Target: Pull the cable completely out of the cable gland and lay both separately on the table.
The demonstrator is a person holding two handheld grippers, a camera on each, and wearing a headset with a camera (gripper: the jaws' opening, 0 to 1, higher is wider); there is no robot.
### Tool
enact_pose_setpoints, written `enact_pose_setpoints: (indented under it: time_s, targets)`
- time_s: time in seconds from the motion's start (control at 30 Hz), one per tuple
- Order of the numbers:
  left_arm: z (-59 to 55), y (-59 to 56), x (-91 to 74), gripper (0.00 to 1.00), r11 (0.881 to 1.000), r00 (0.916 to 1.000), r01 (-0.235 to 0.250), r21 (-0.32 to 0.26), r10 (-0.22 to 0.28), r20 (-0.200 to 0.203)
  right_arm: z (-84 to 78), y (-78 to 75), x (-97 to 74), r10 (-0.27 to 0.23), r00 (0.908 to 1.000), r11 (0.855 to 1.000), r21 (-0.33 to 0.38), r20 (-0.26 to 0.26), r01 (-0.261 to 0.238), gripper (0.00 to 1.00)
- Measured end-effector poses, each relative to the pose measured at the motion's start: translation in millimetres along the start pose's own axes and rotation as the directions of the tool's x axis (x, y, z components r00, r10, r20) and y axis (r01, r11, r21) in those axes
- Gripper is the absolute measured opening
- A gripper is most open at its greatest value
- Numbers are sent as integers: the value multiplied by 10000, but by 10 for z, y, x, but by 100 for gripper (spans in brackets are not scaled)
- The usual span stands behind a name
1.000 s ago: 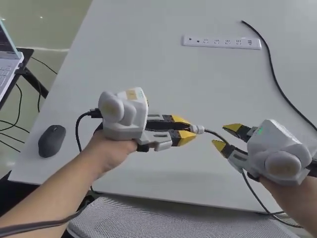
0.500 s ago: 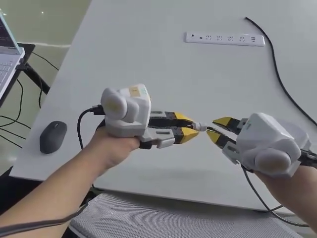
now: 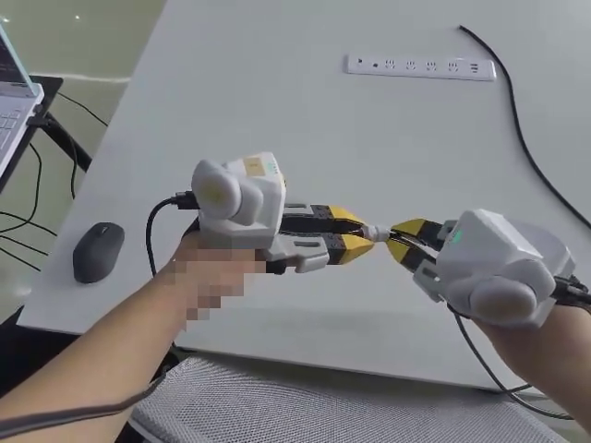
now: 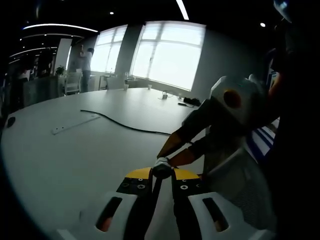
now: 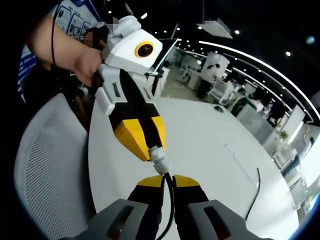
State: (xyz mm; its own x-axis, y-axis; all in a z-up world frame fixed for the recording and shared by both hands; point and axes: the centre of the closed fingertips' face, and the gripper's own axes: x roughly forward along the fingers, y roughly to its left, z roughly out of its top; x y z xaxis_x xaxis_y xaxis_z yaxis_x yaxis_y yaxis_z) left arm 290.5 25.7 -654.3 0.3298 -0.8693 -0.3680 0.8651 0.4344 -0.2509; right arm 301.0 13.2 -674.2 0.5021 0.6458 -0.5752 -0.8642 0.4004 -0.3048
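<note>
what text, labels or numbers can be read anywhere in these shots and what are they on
No text here can be read.
Power strip: marks beside the sockets, too small to read.
Blue poster: print too blurred to read.

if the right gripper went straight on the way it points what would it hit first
The gland, just ahead of the right gripper and held by the left gripper. The cable between its jaws leads straight into it.
</note>
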Motion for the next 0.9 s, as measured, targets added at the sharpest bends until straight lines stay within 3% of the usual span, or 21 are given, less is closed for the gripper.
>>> enact_pose_setpoints:
  time_s: [0.3,0.6,0.73,0.9]
  targets:
    - [8,11,0,15,10000,10000,13,10,-13,45,-29,-40,12,-68,10000,9985,535,-31,70,1]
    - [16,16,-24,15,10000,9999,10,36,-11,108,-127,-105,8,-192,9997,9882,1518,-167,215,1]
    - [20,17,-38,15,10000,9999,6,20,-7,156,-198,-155,3,-301,9992,9738,2245,-261,352,1]
    - [21,29,-52,15,10000,9998,12,5,-12,215,-313,-206,1,-294,9989,9407,3367,-370,402,1]
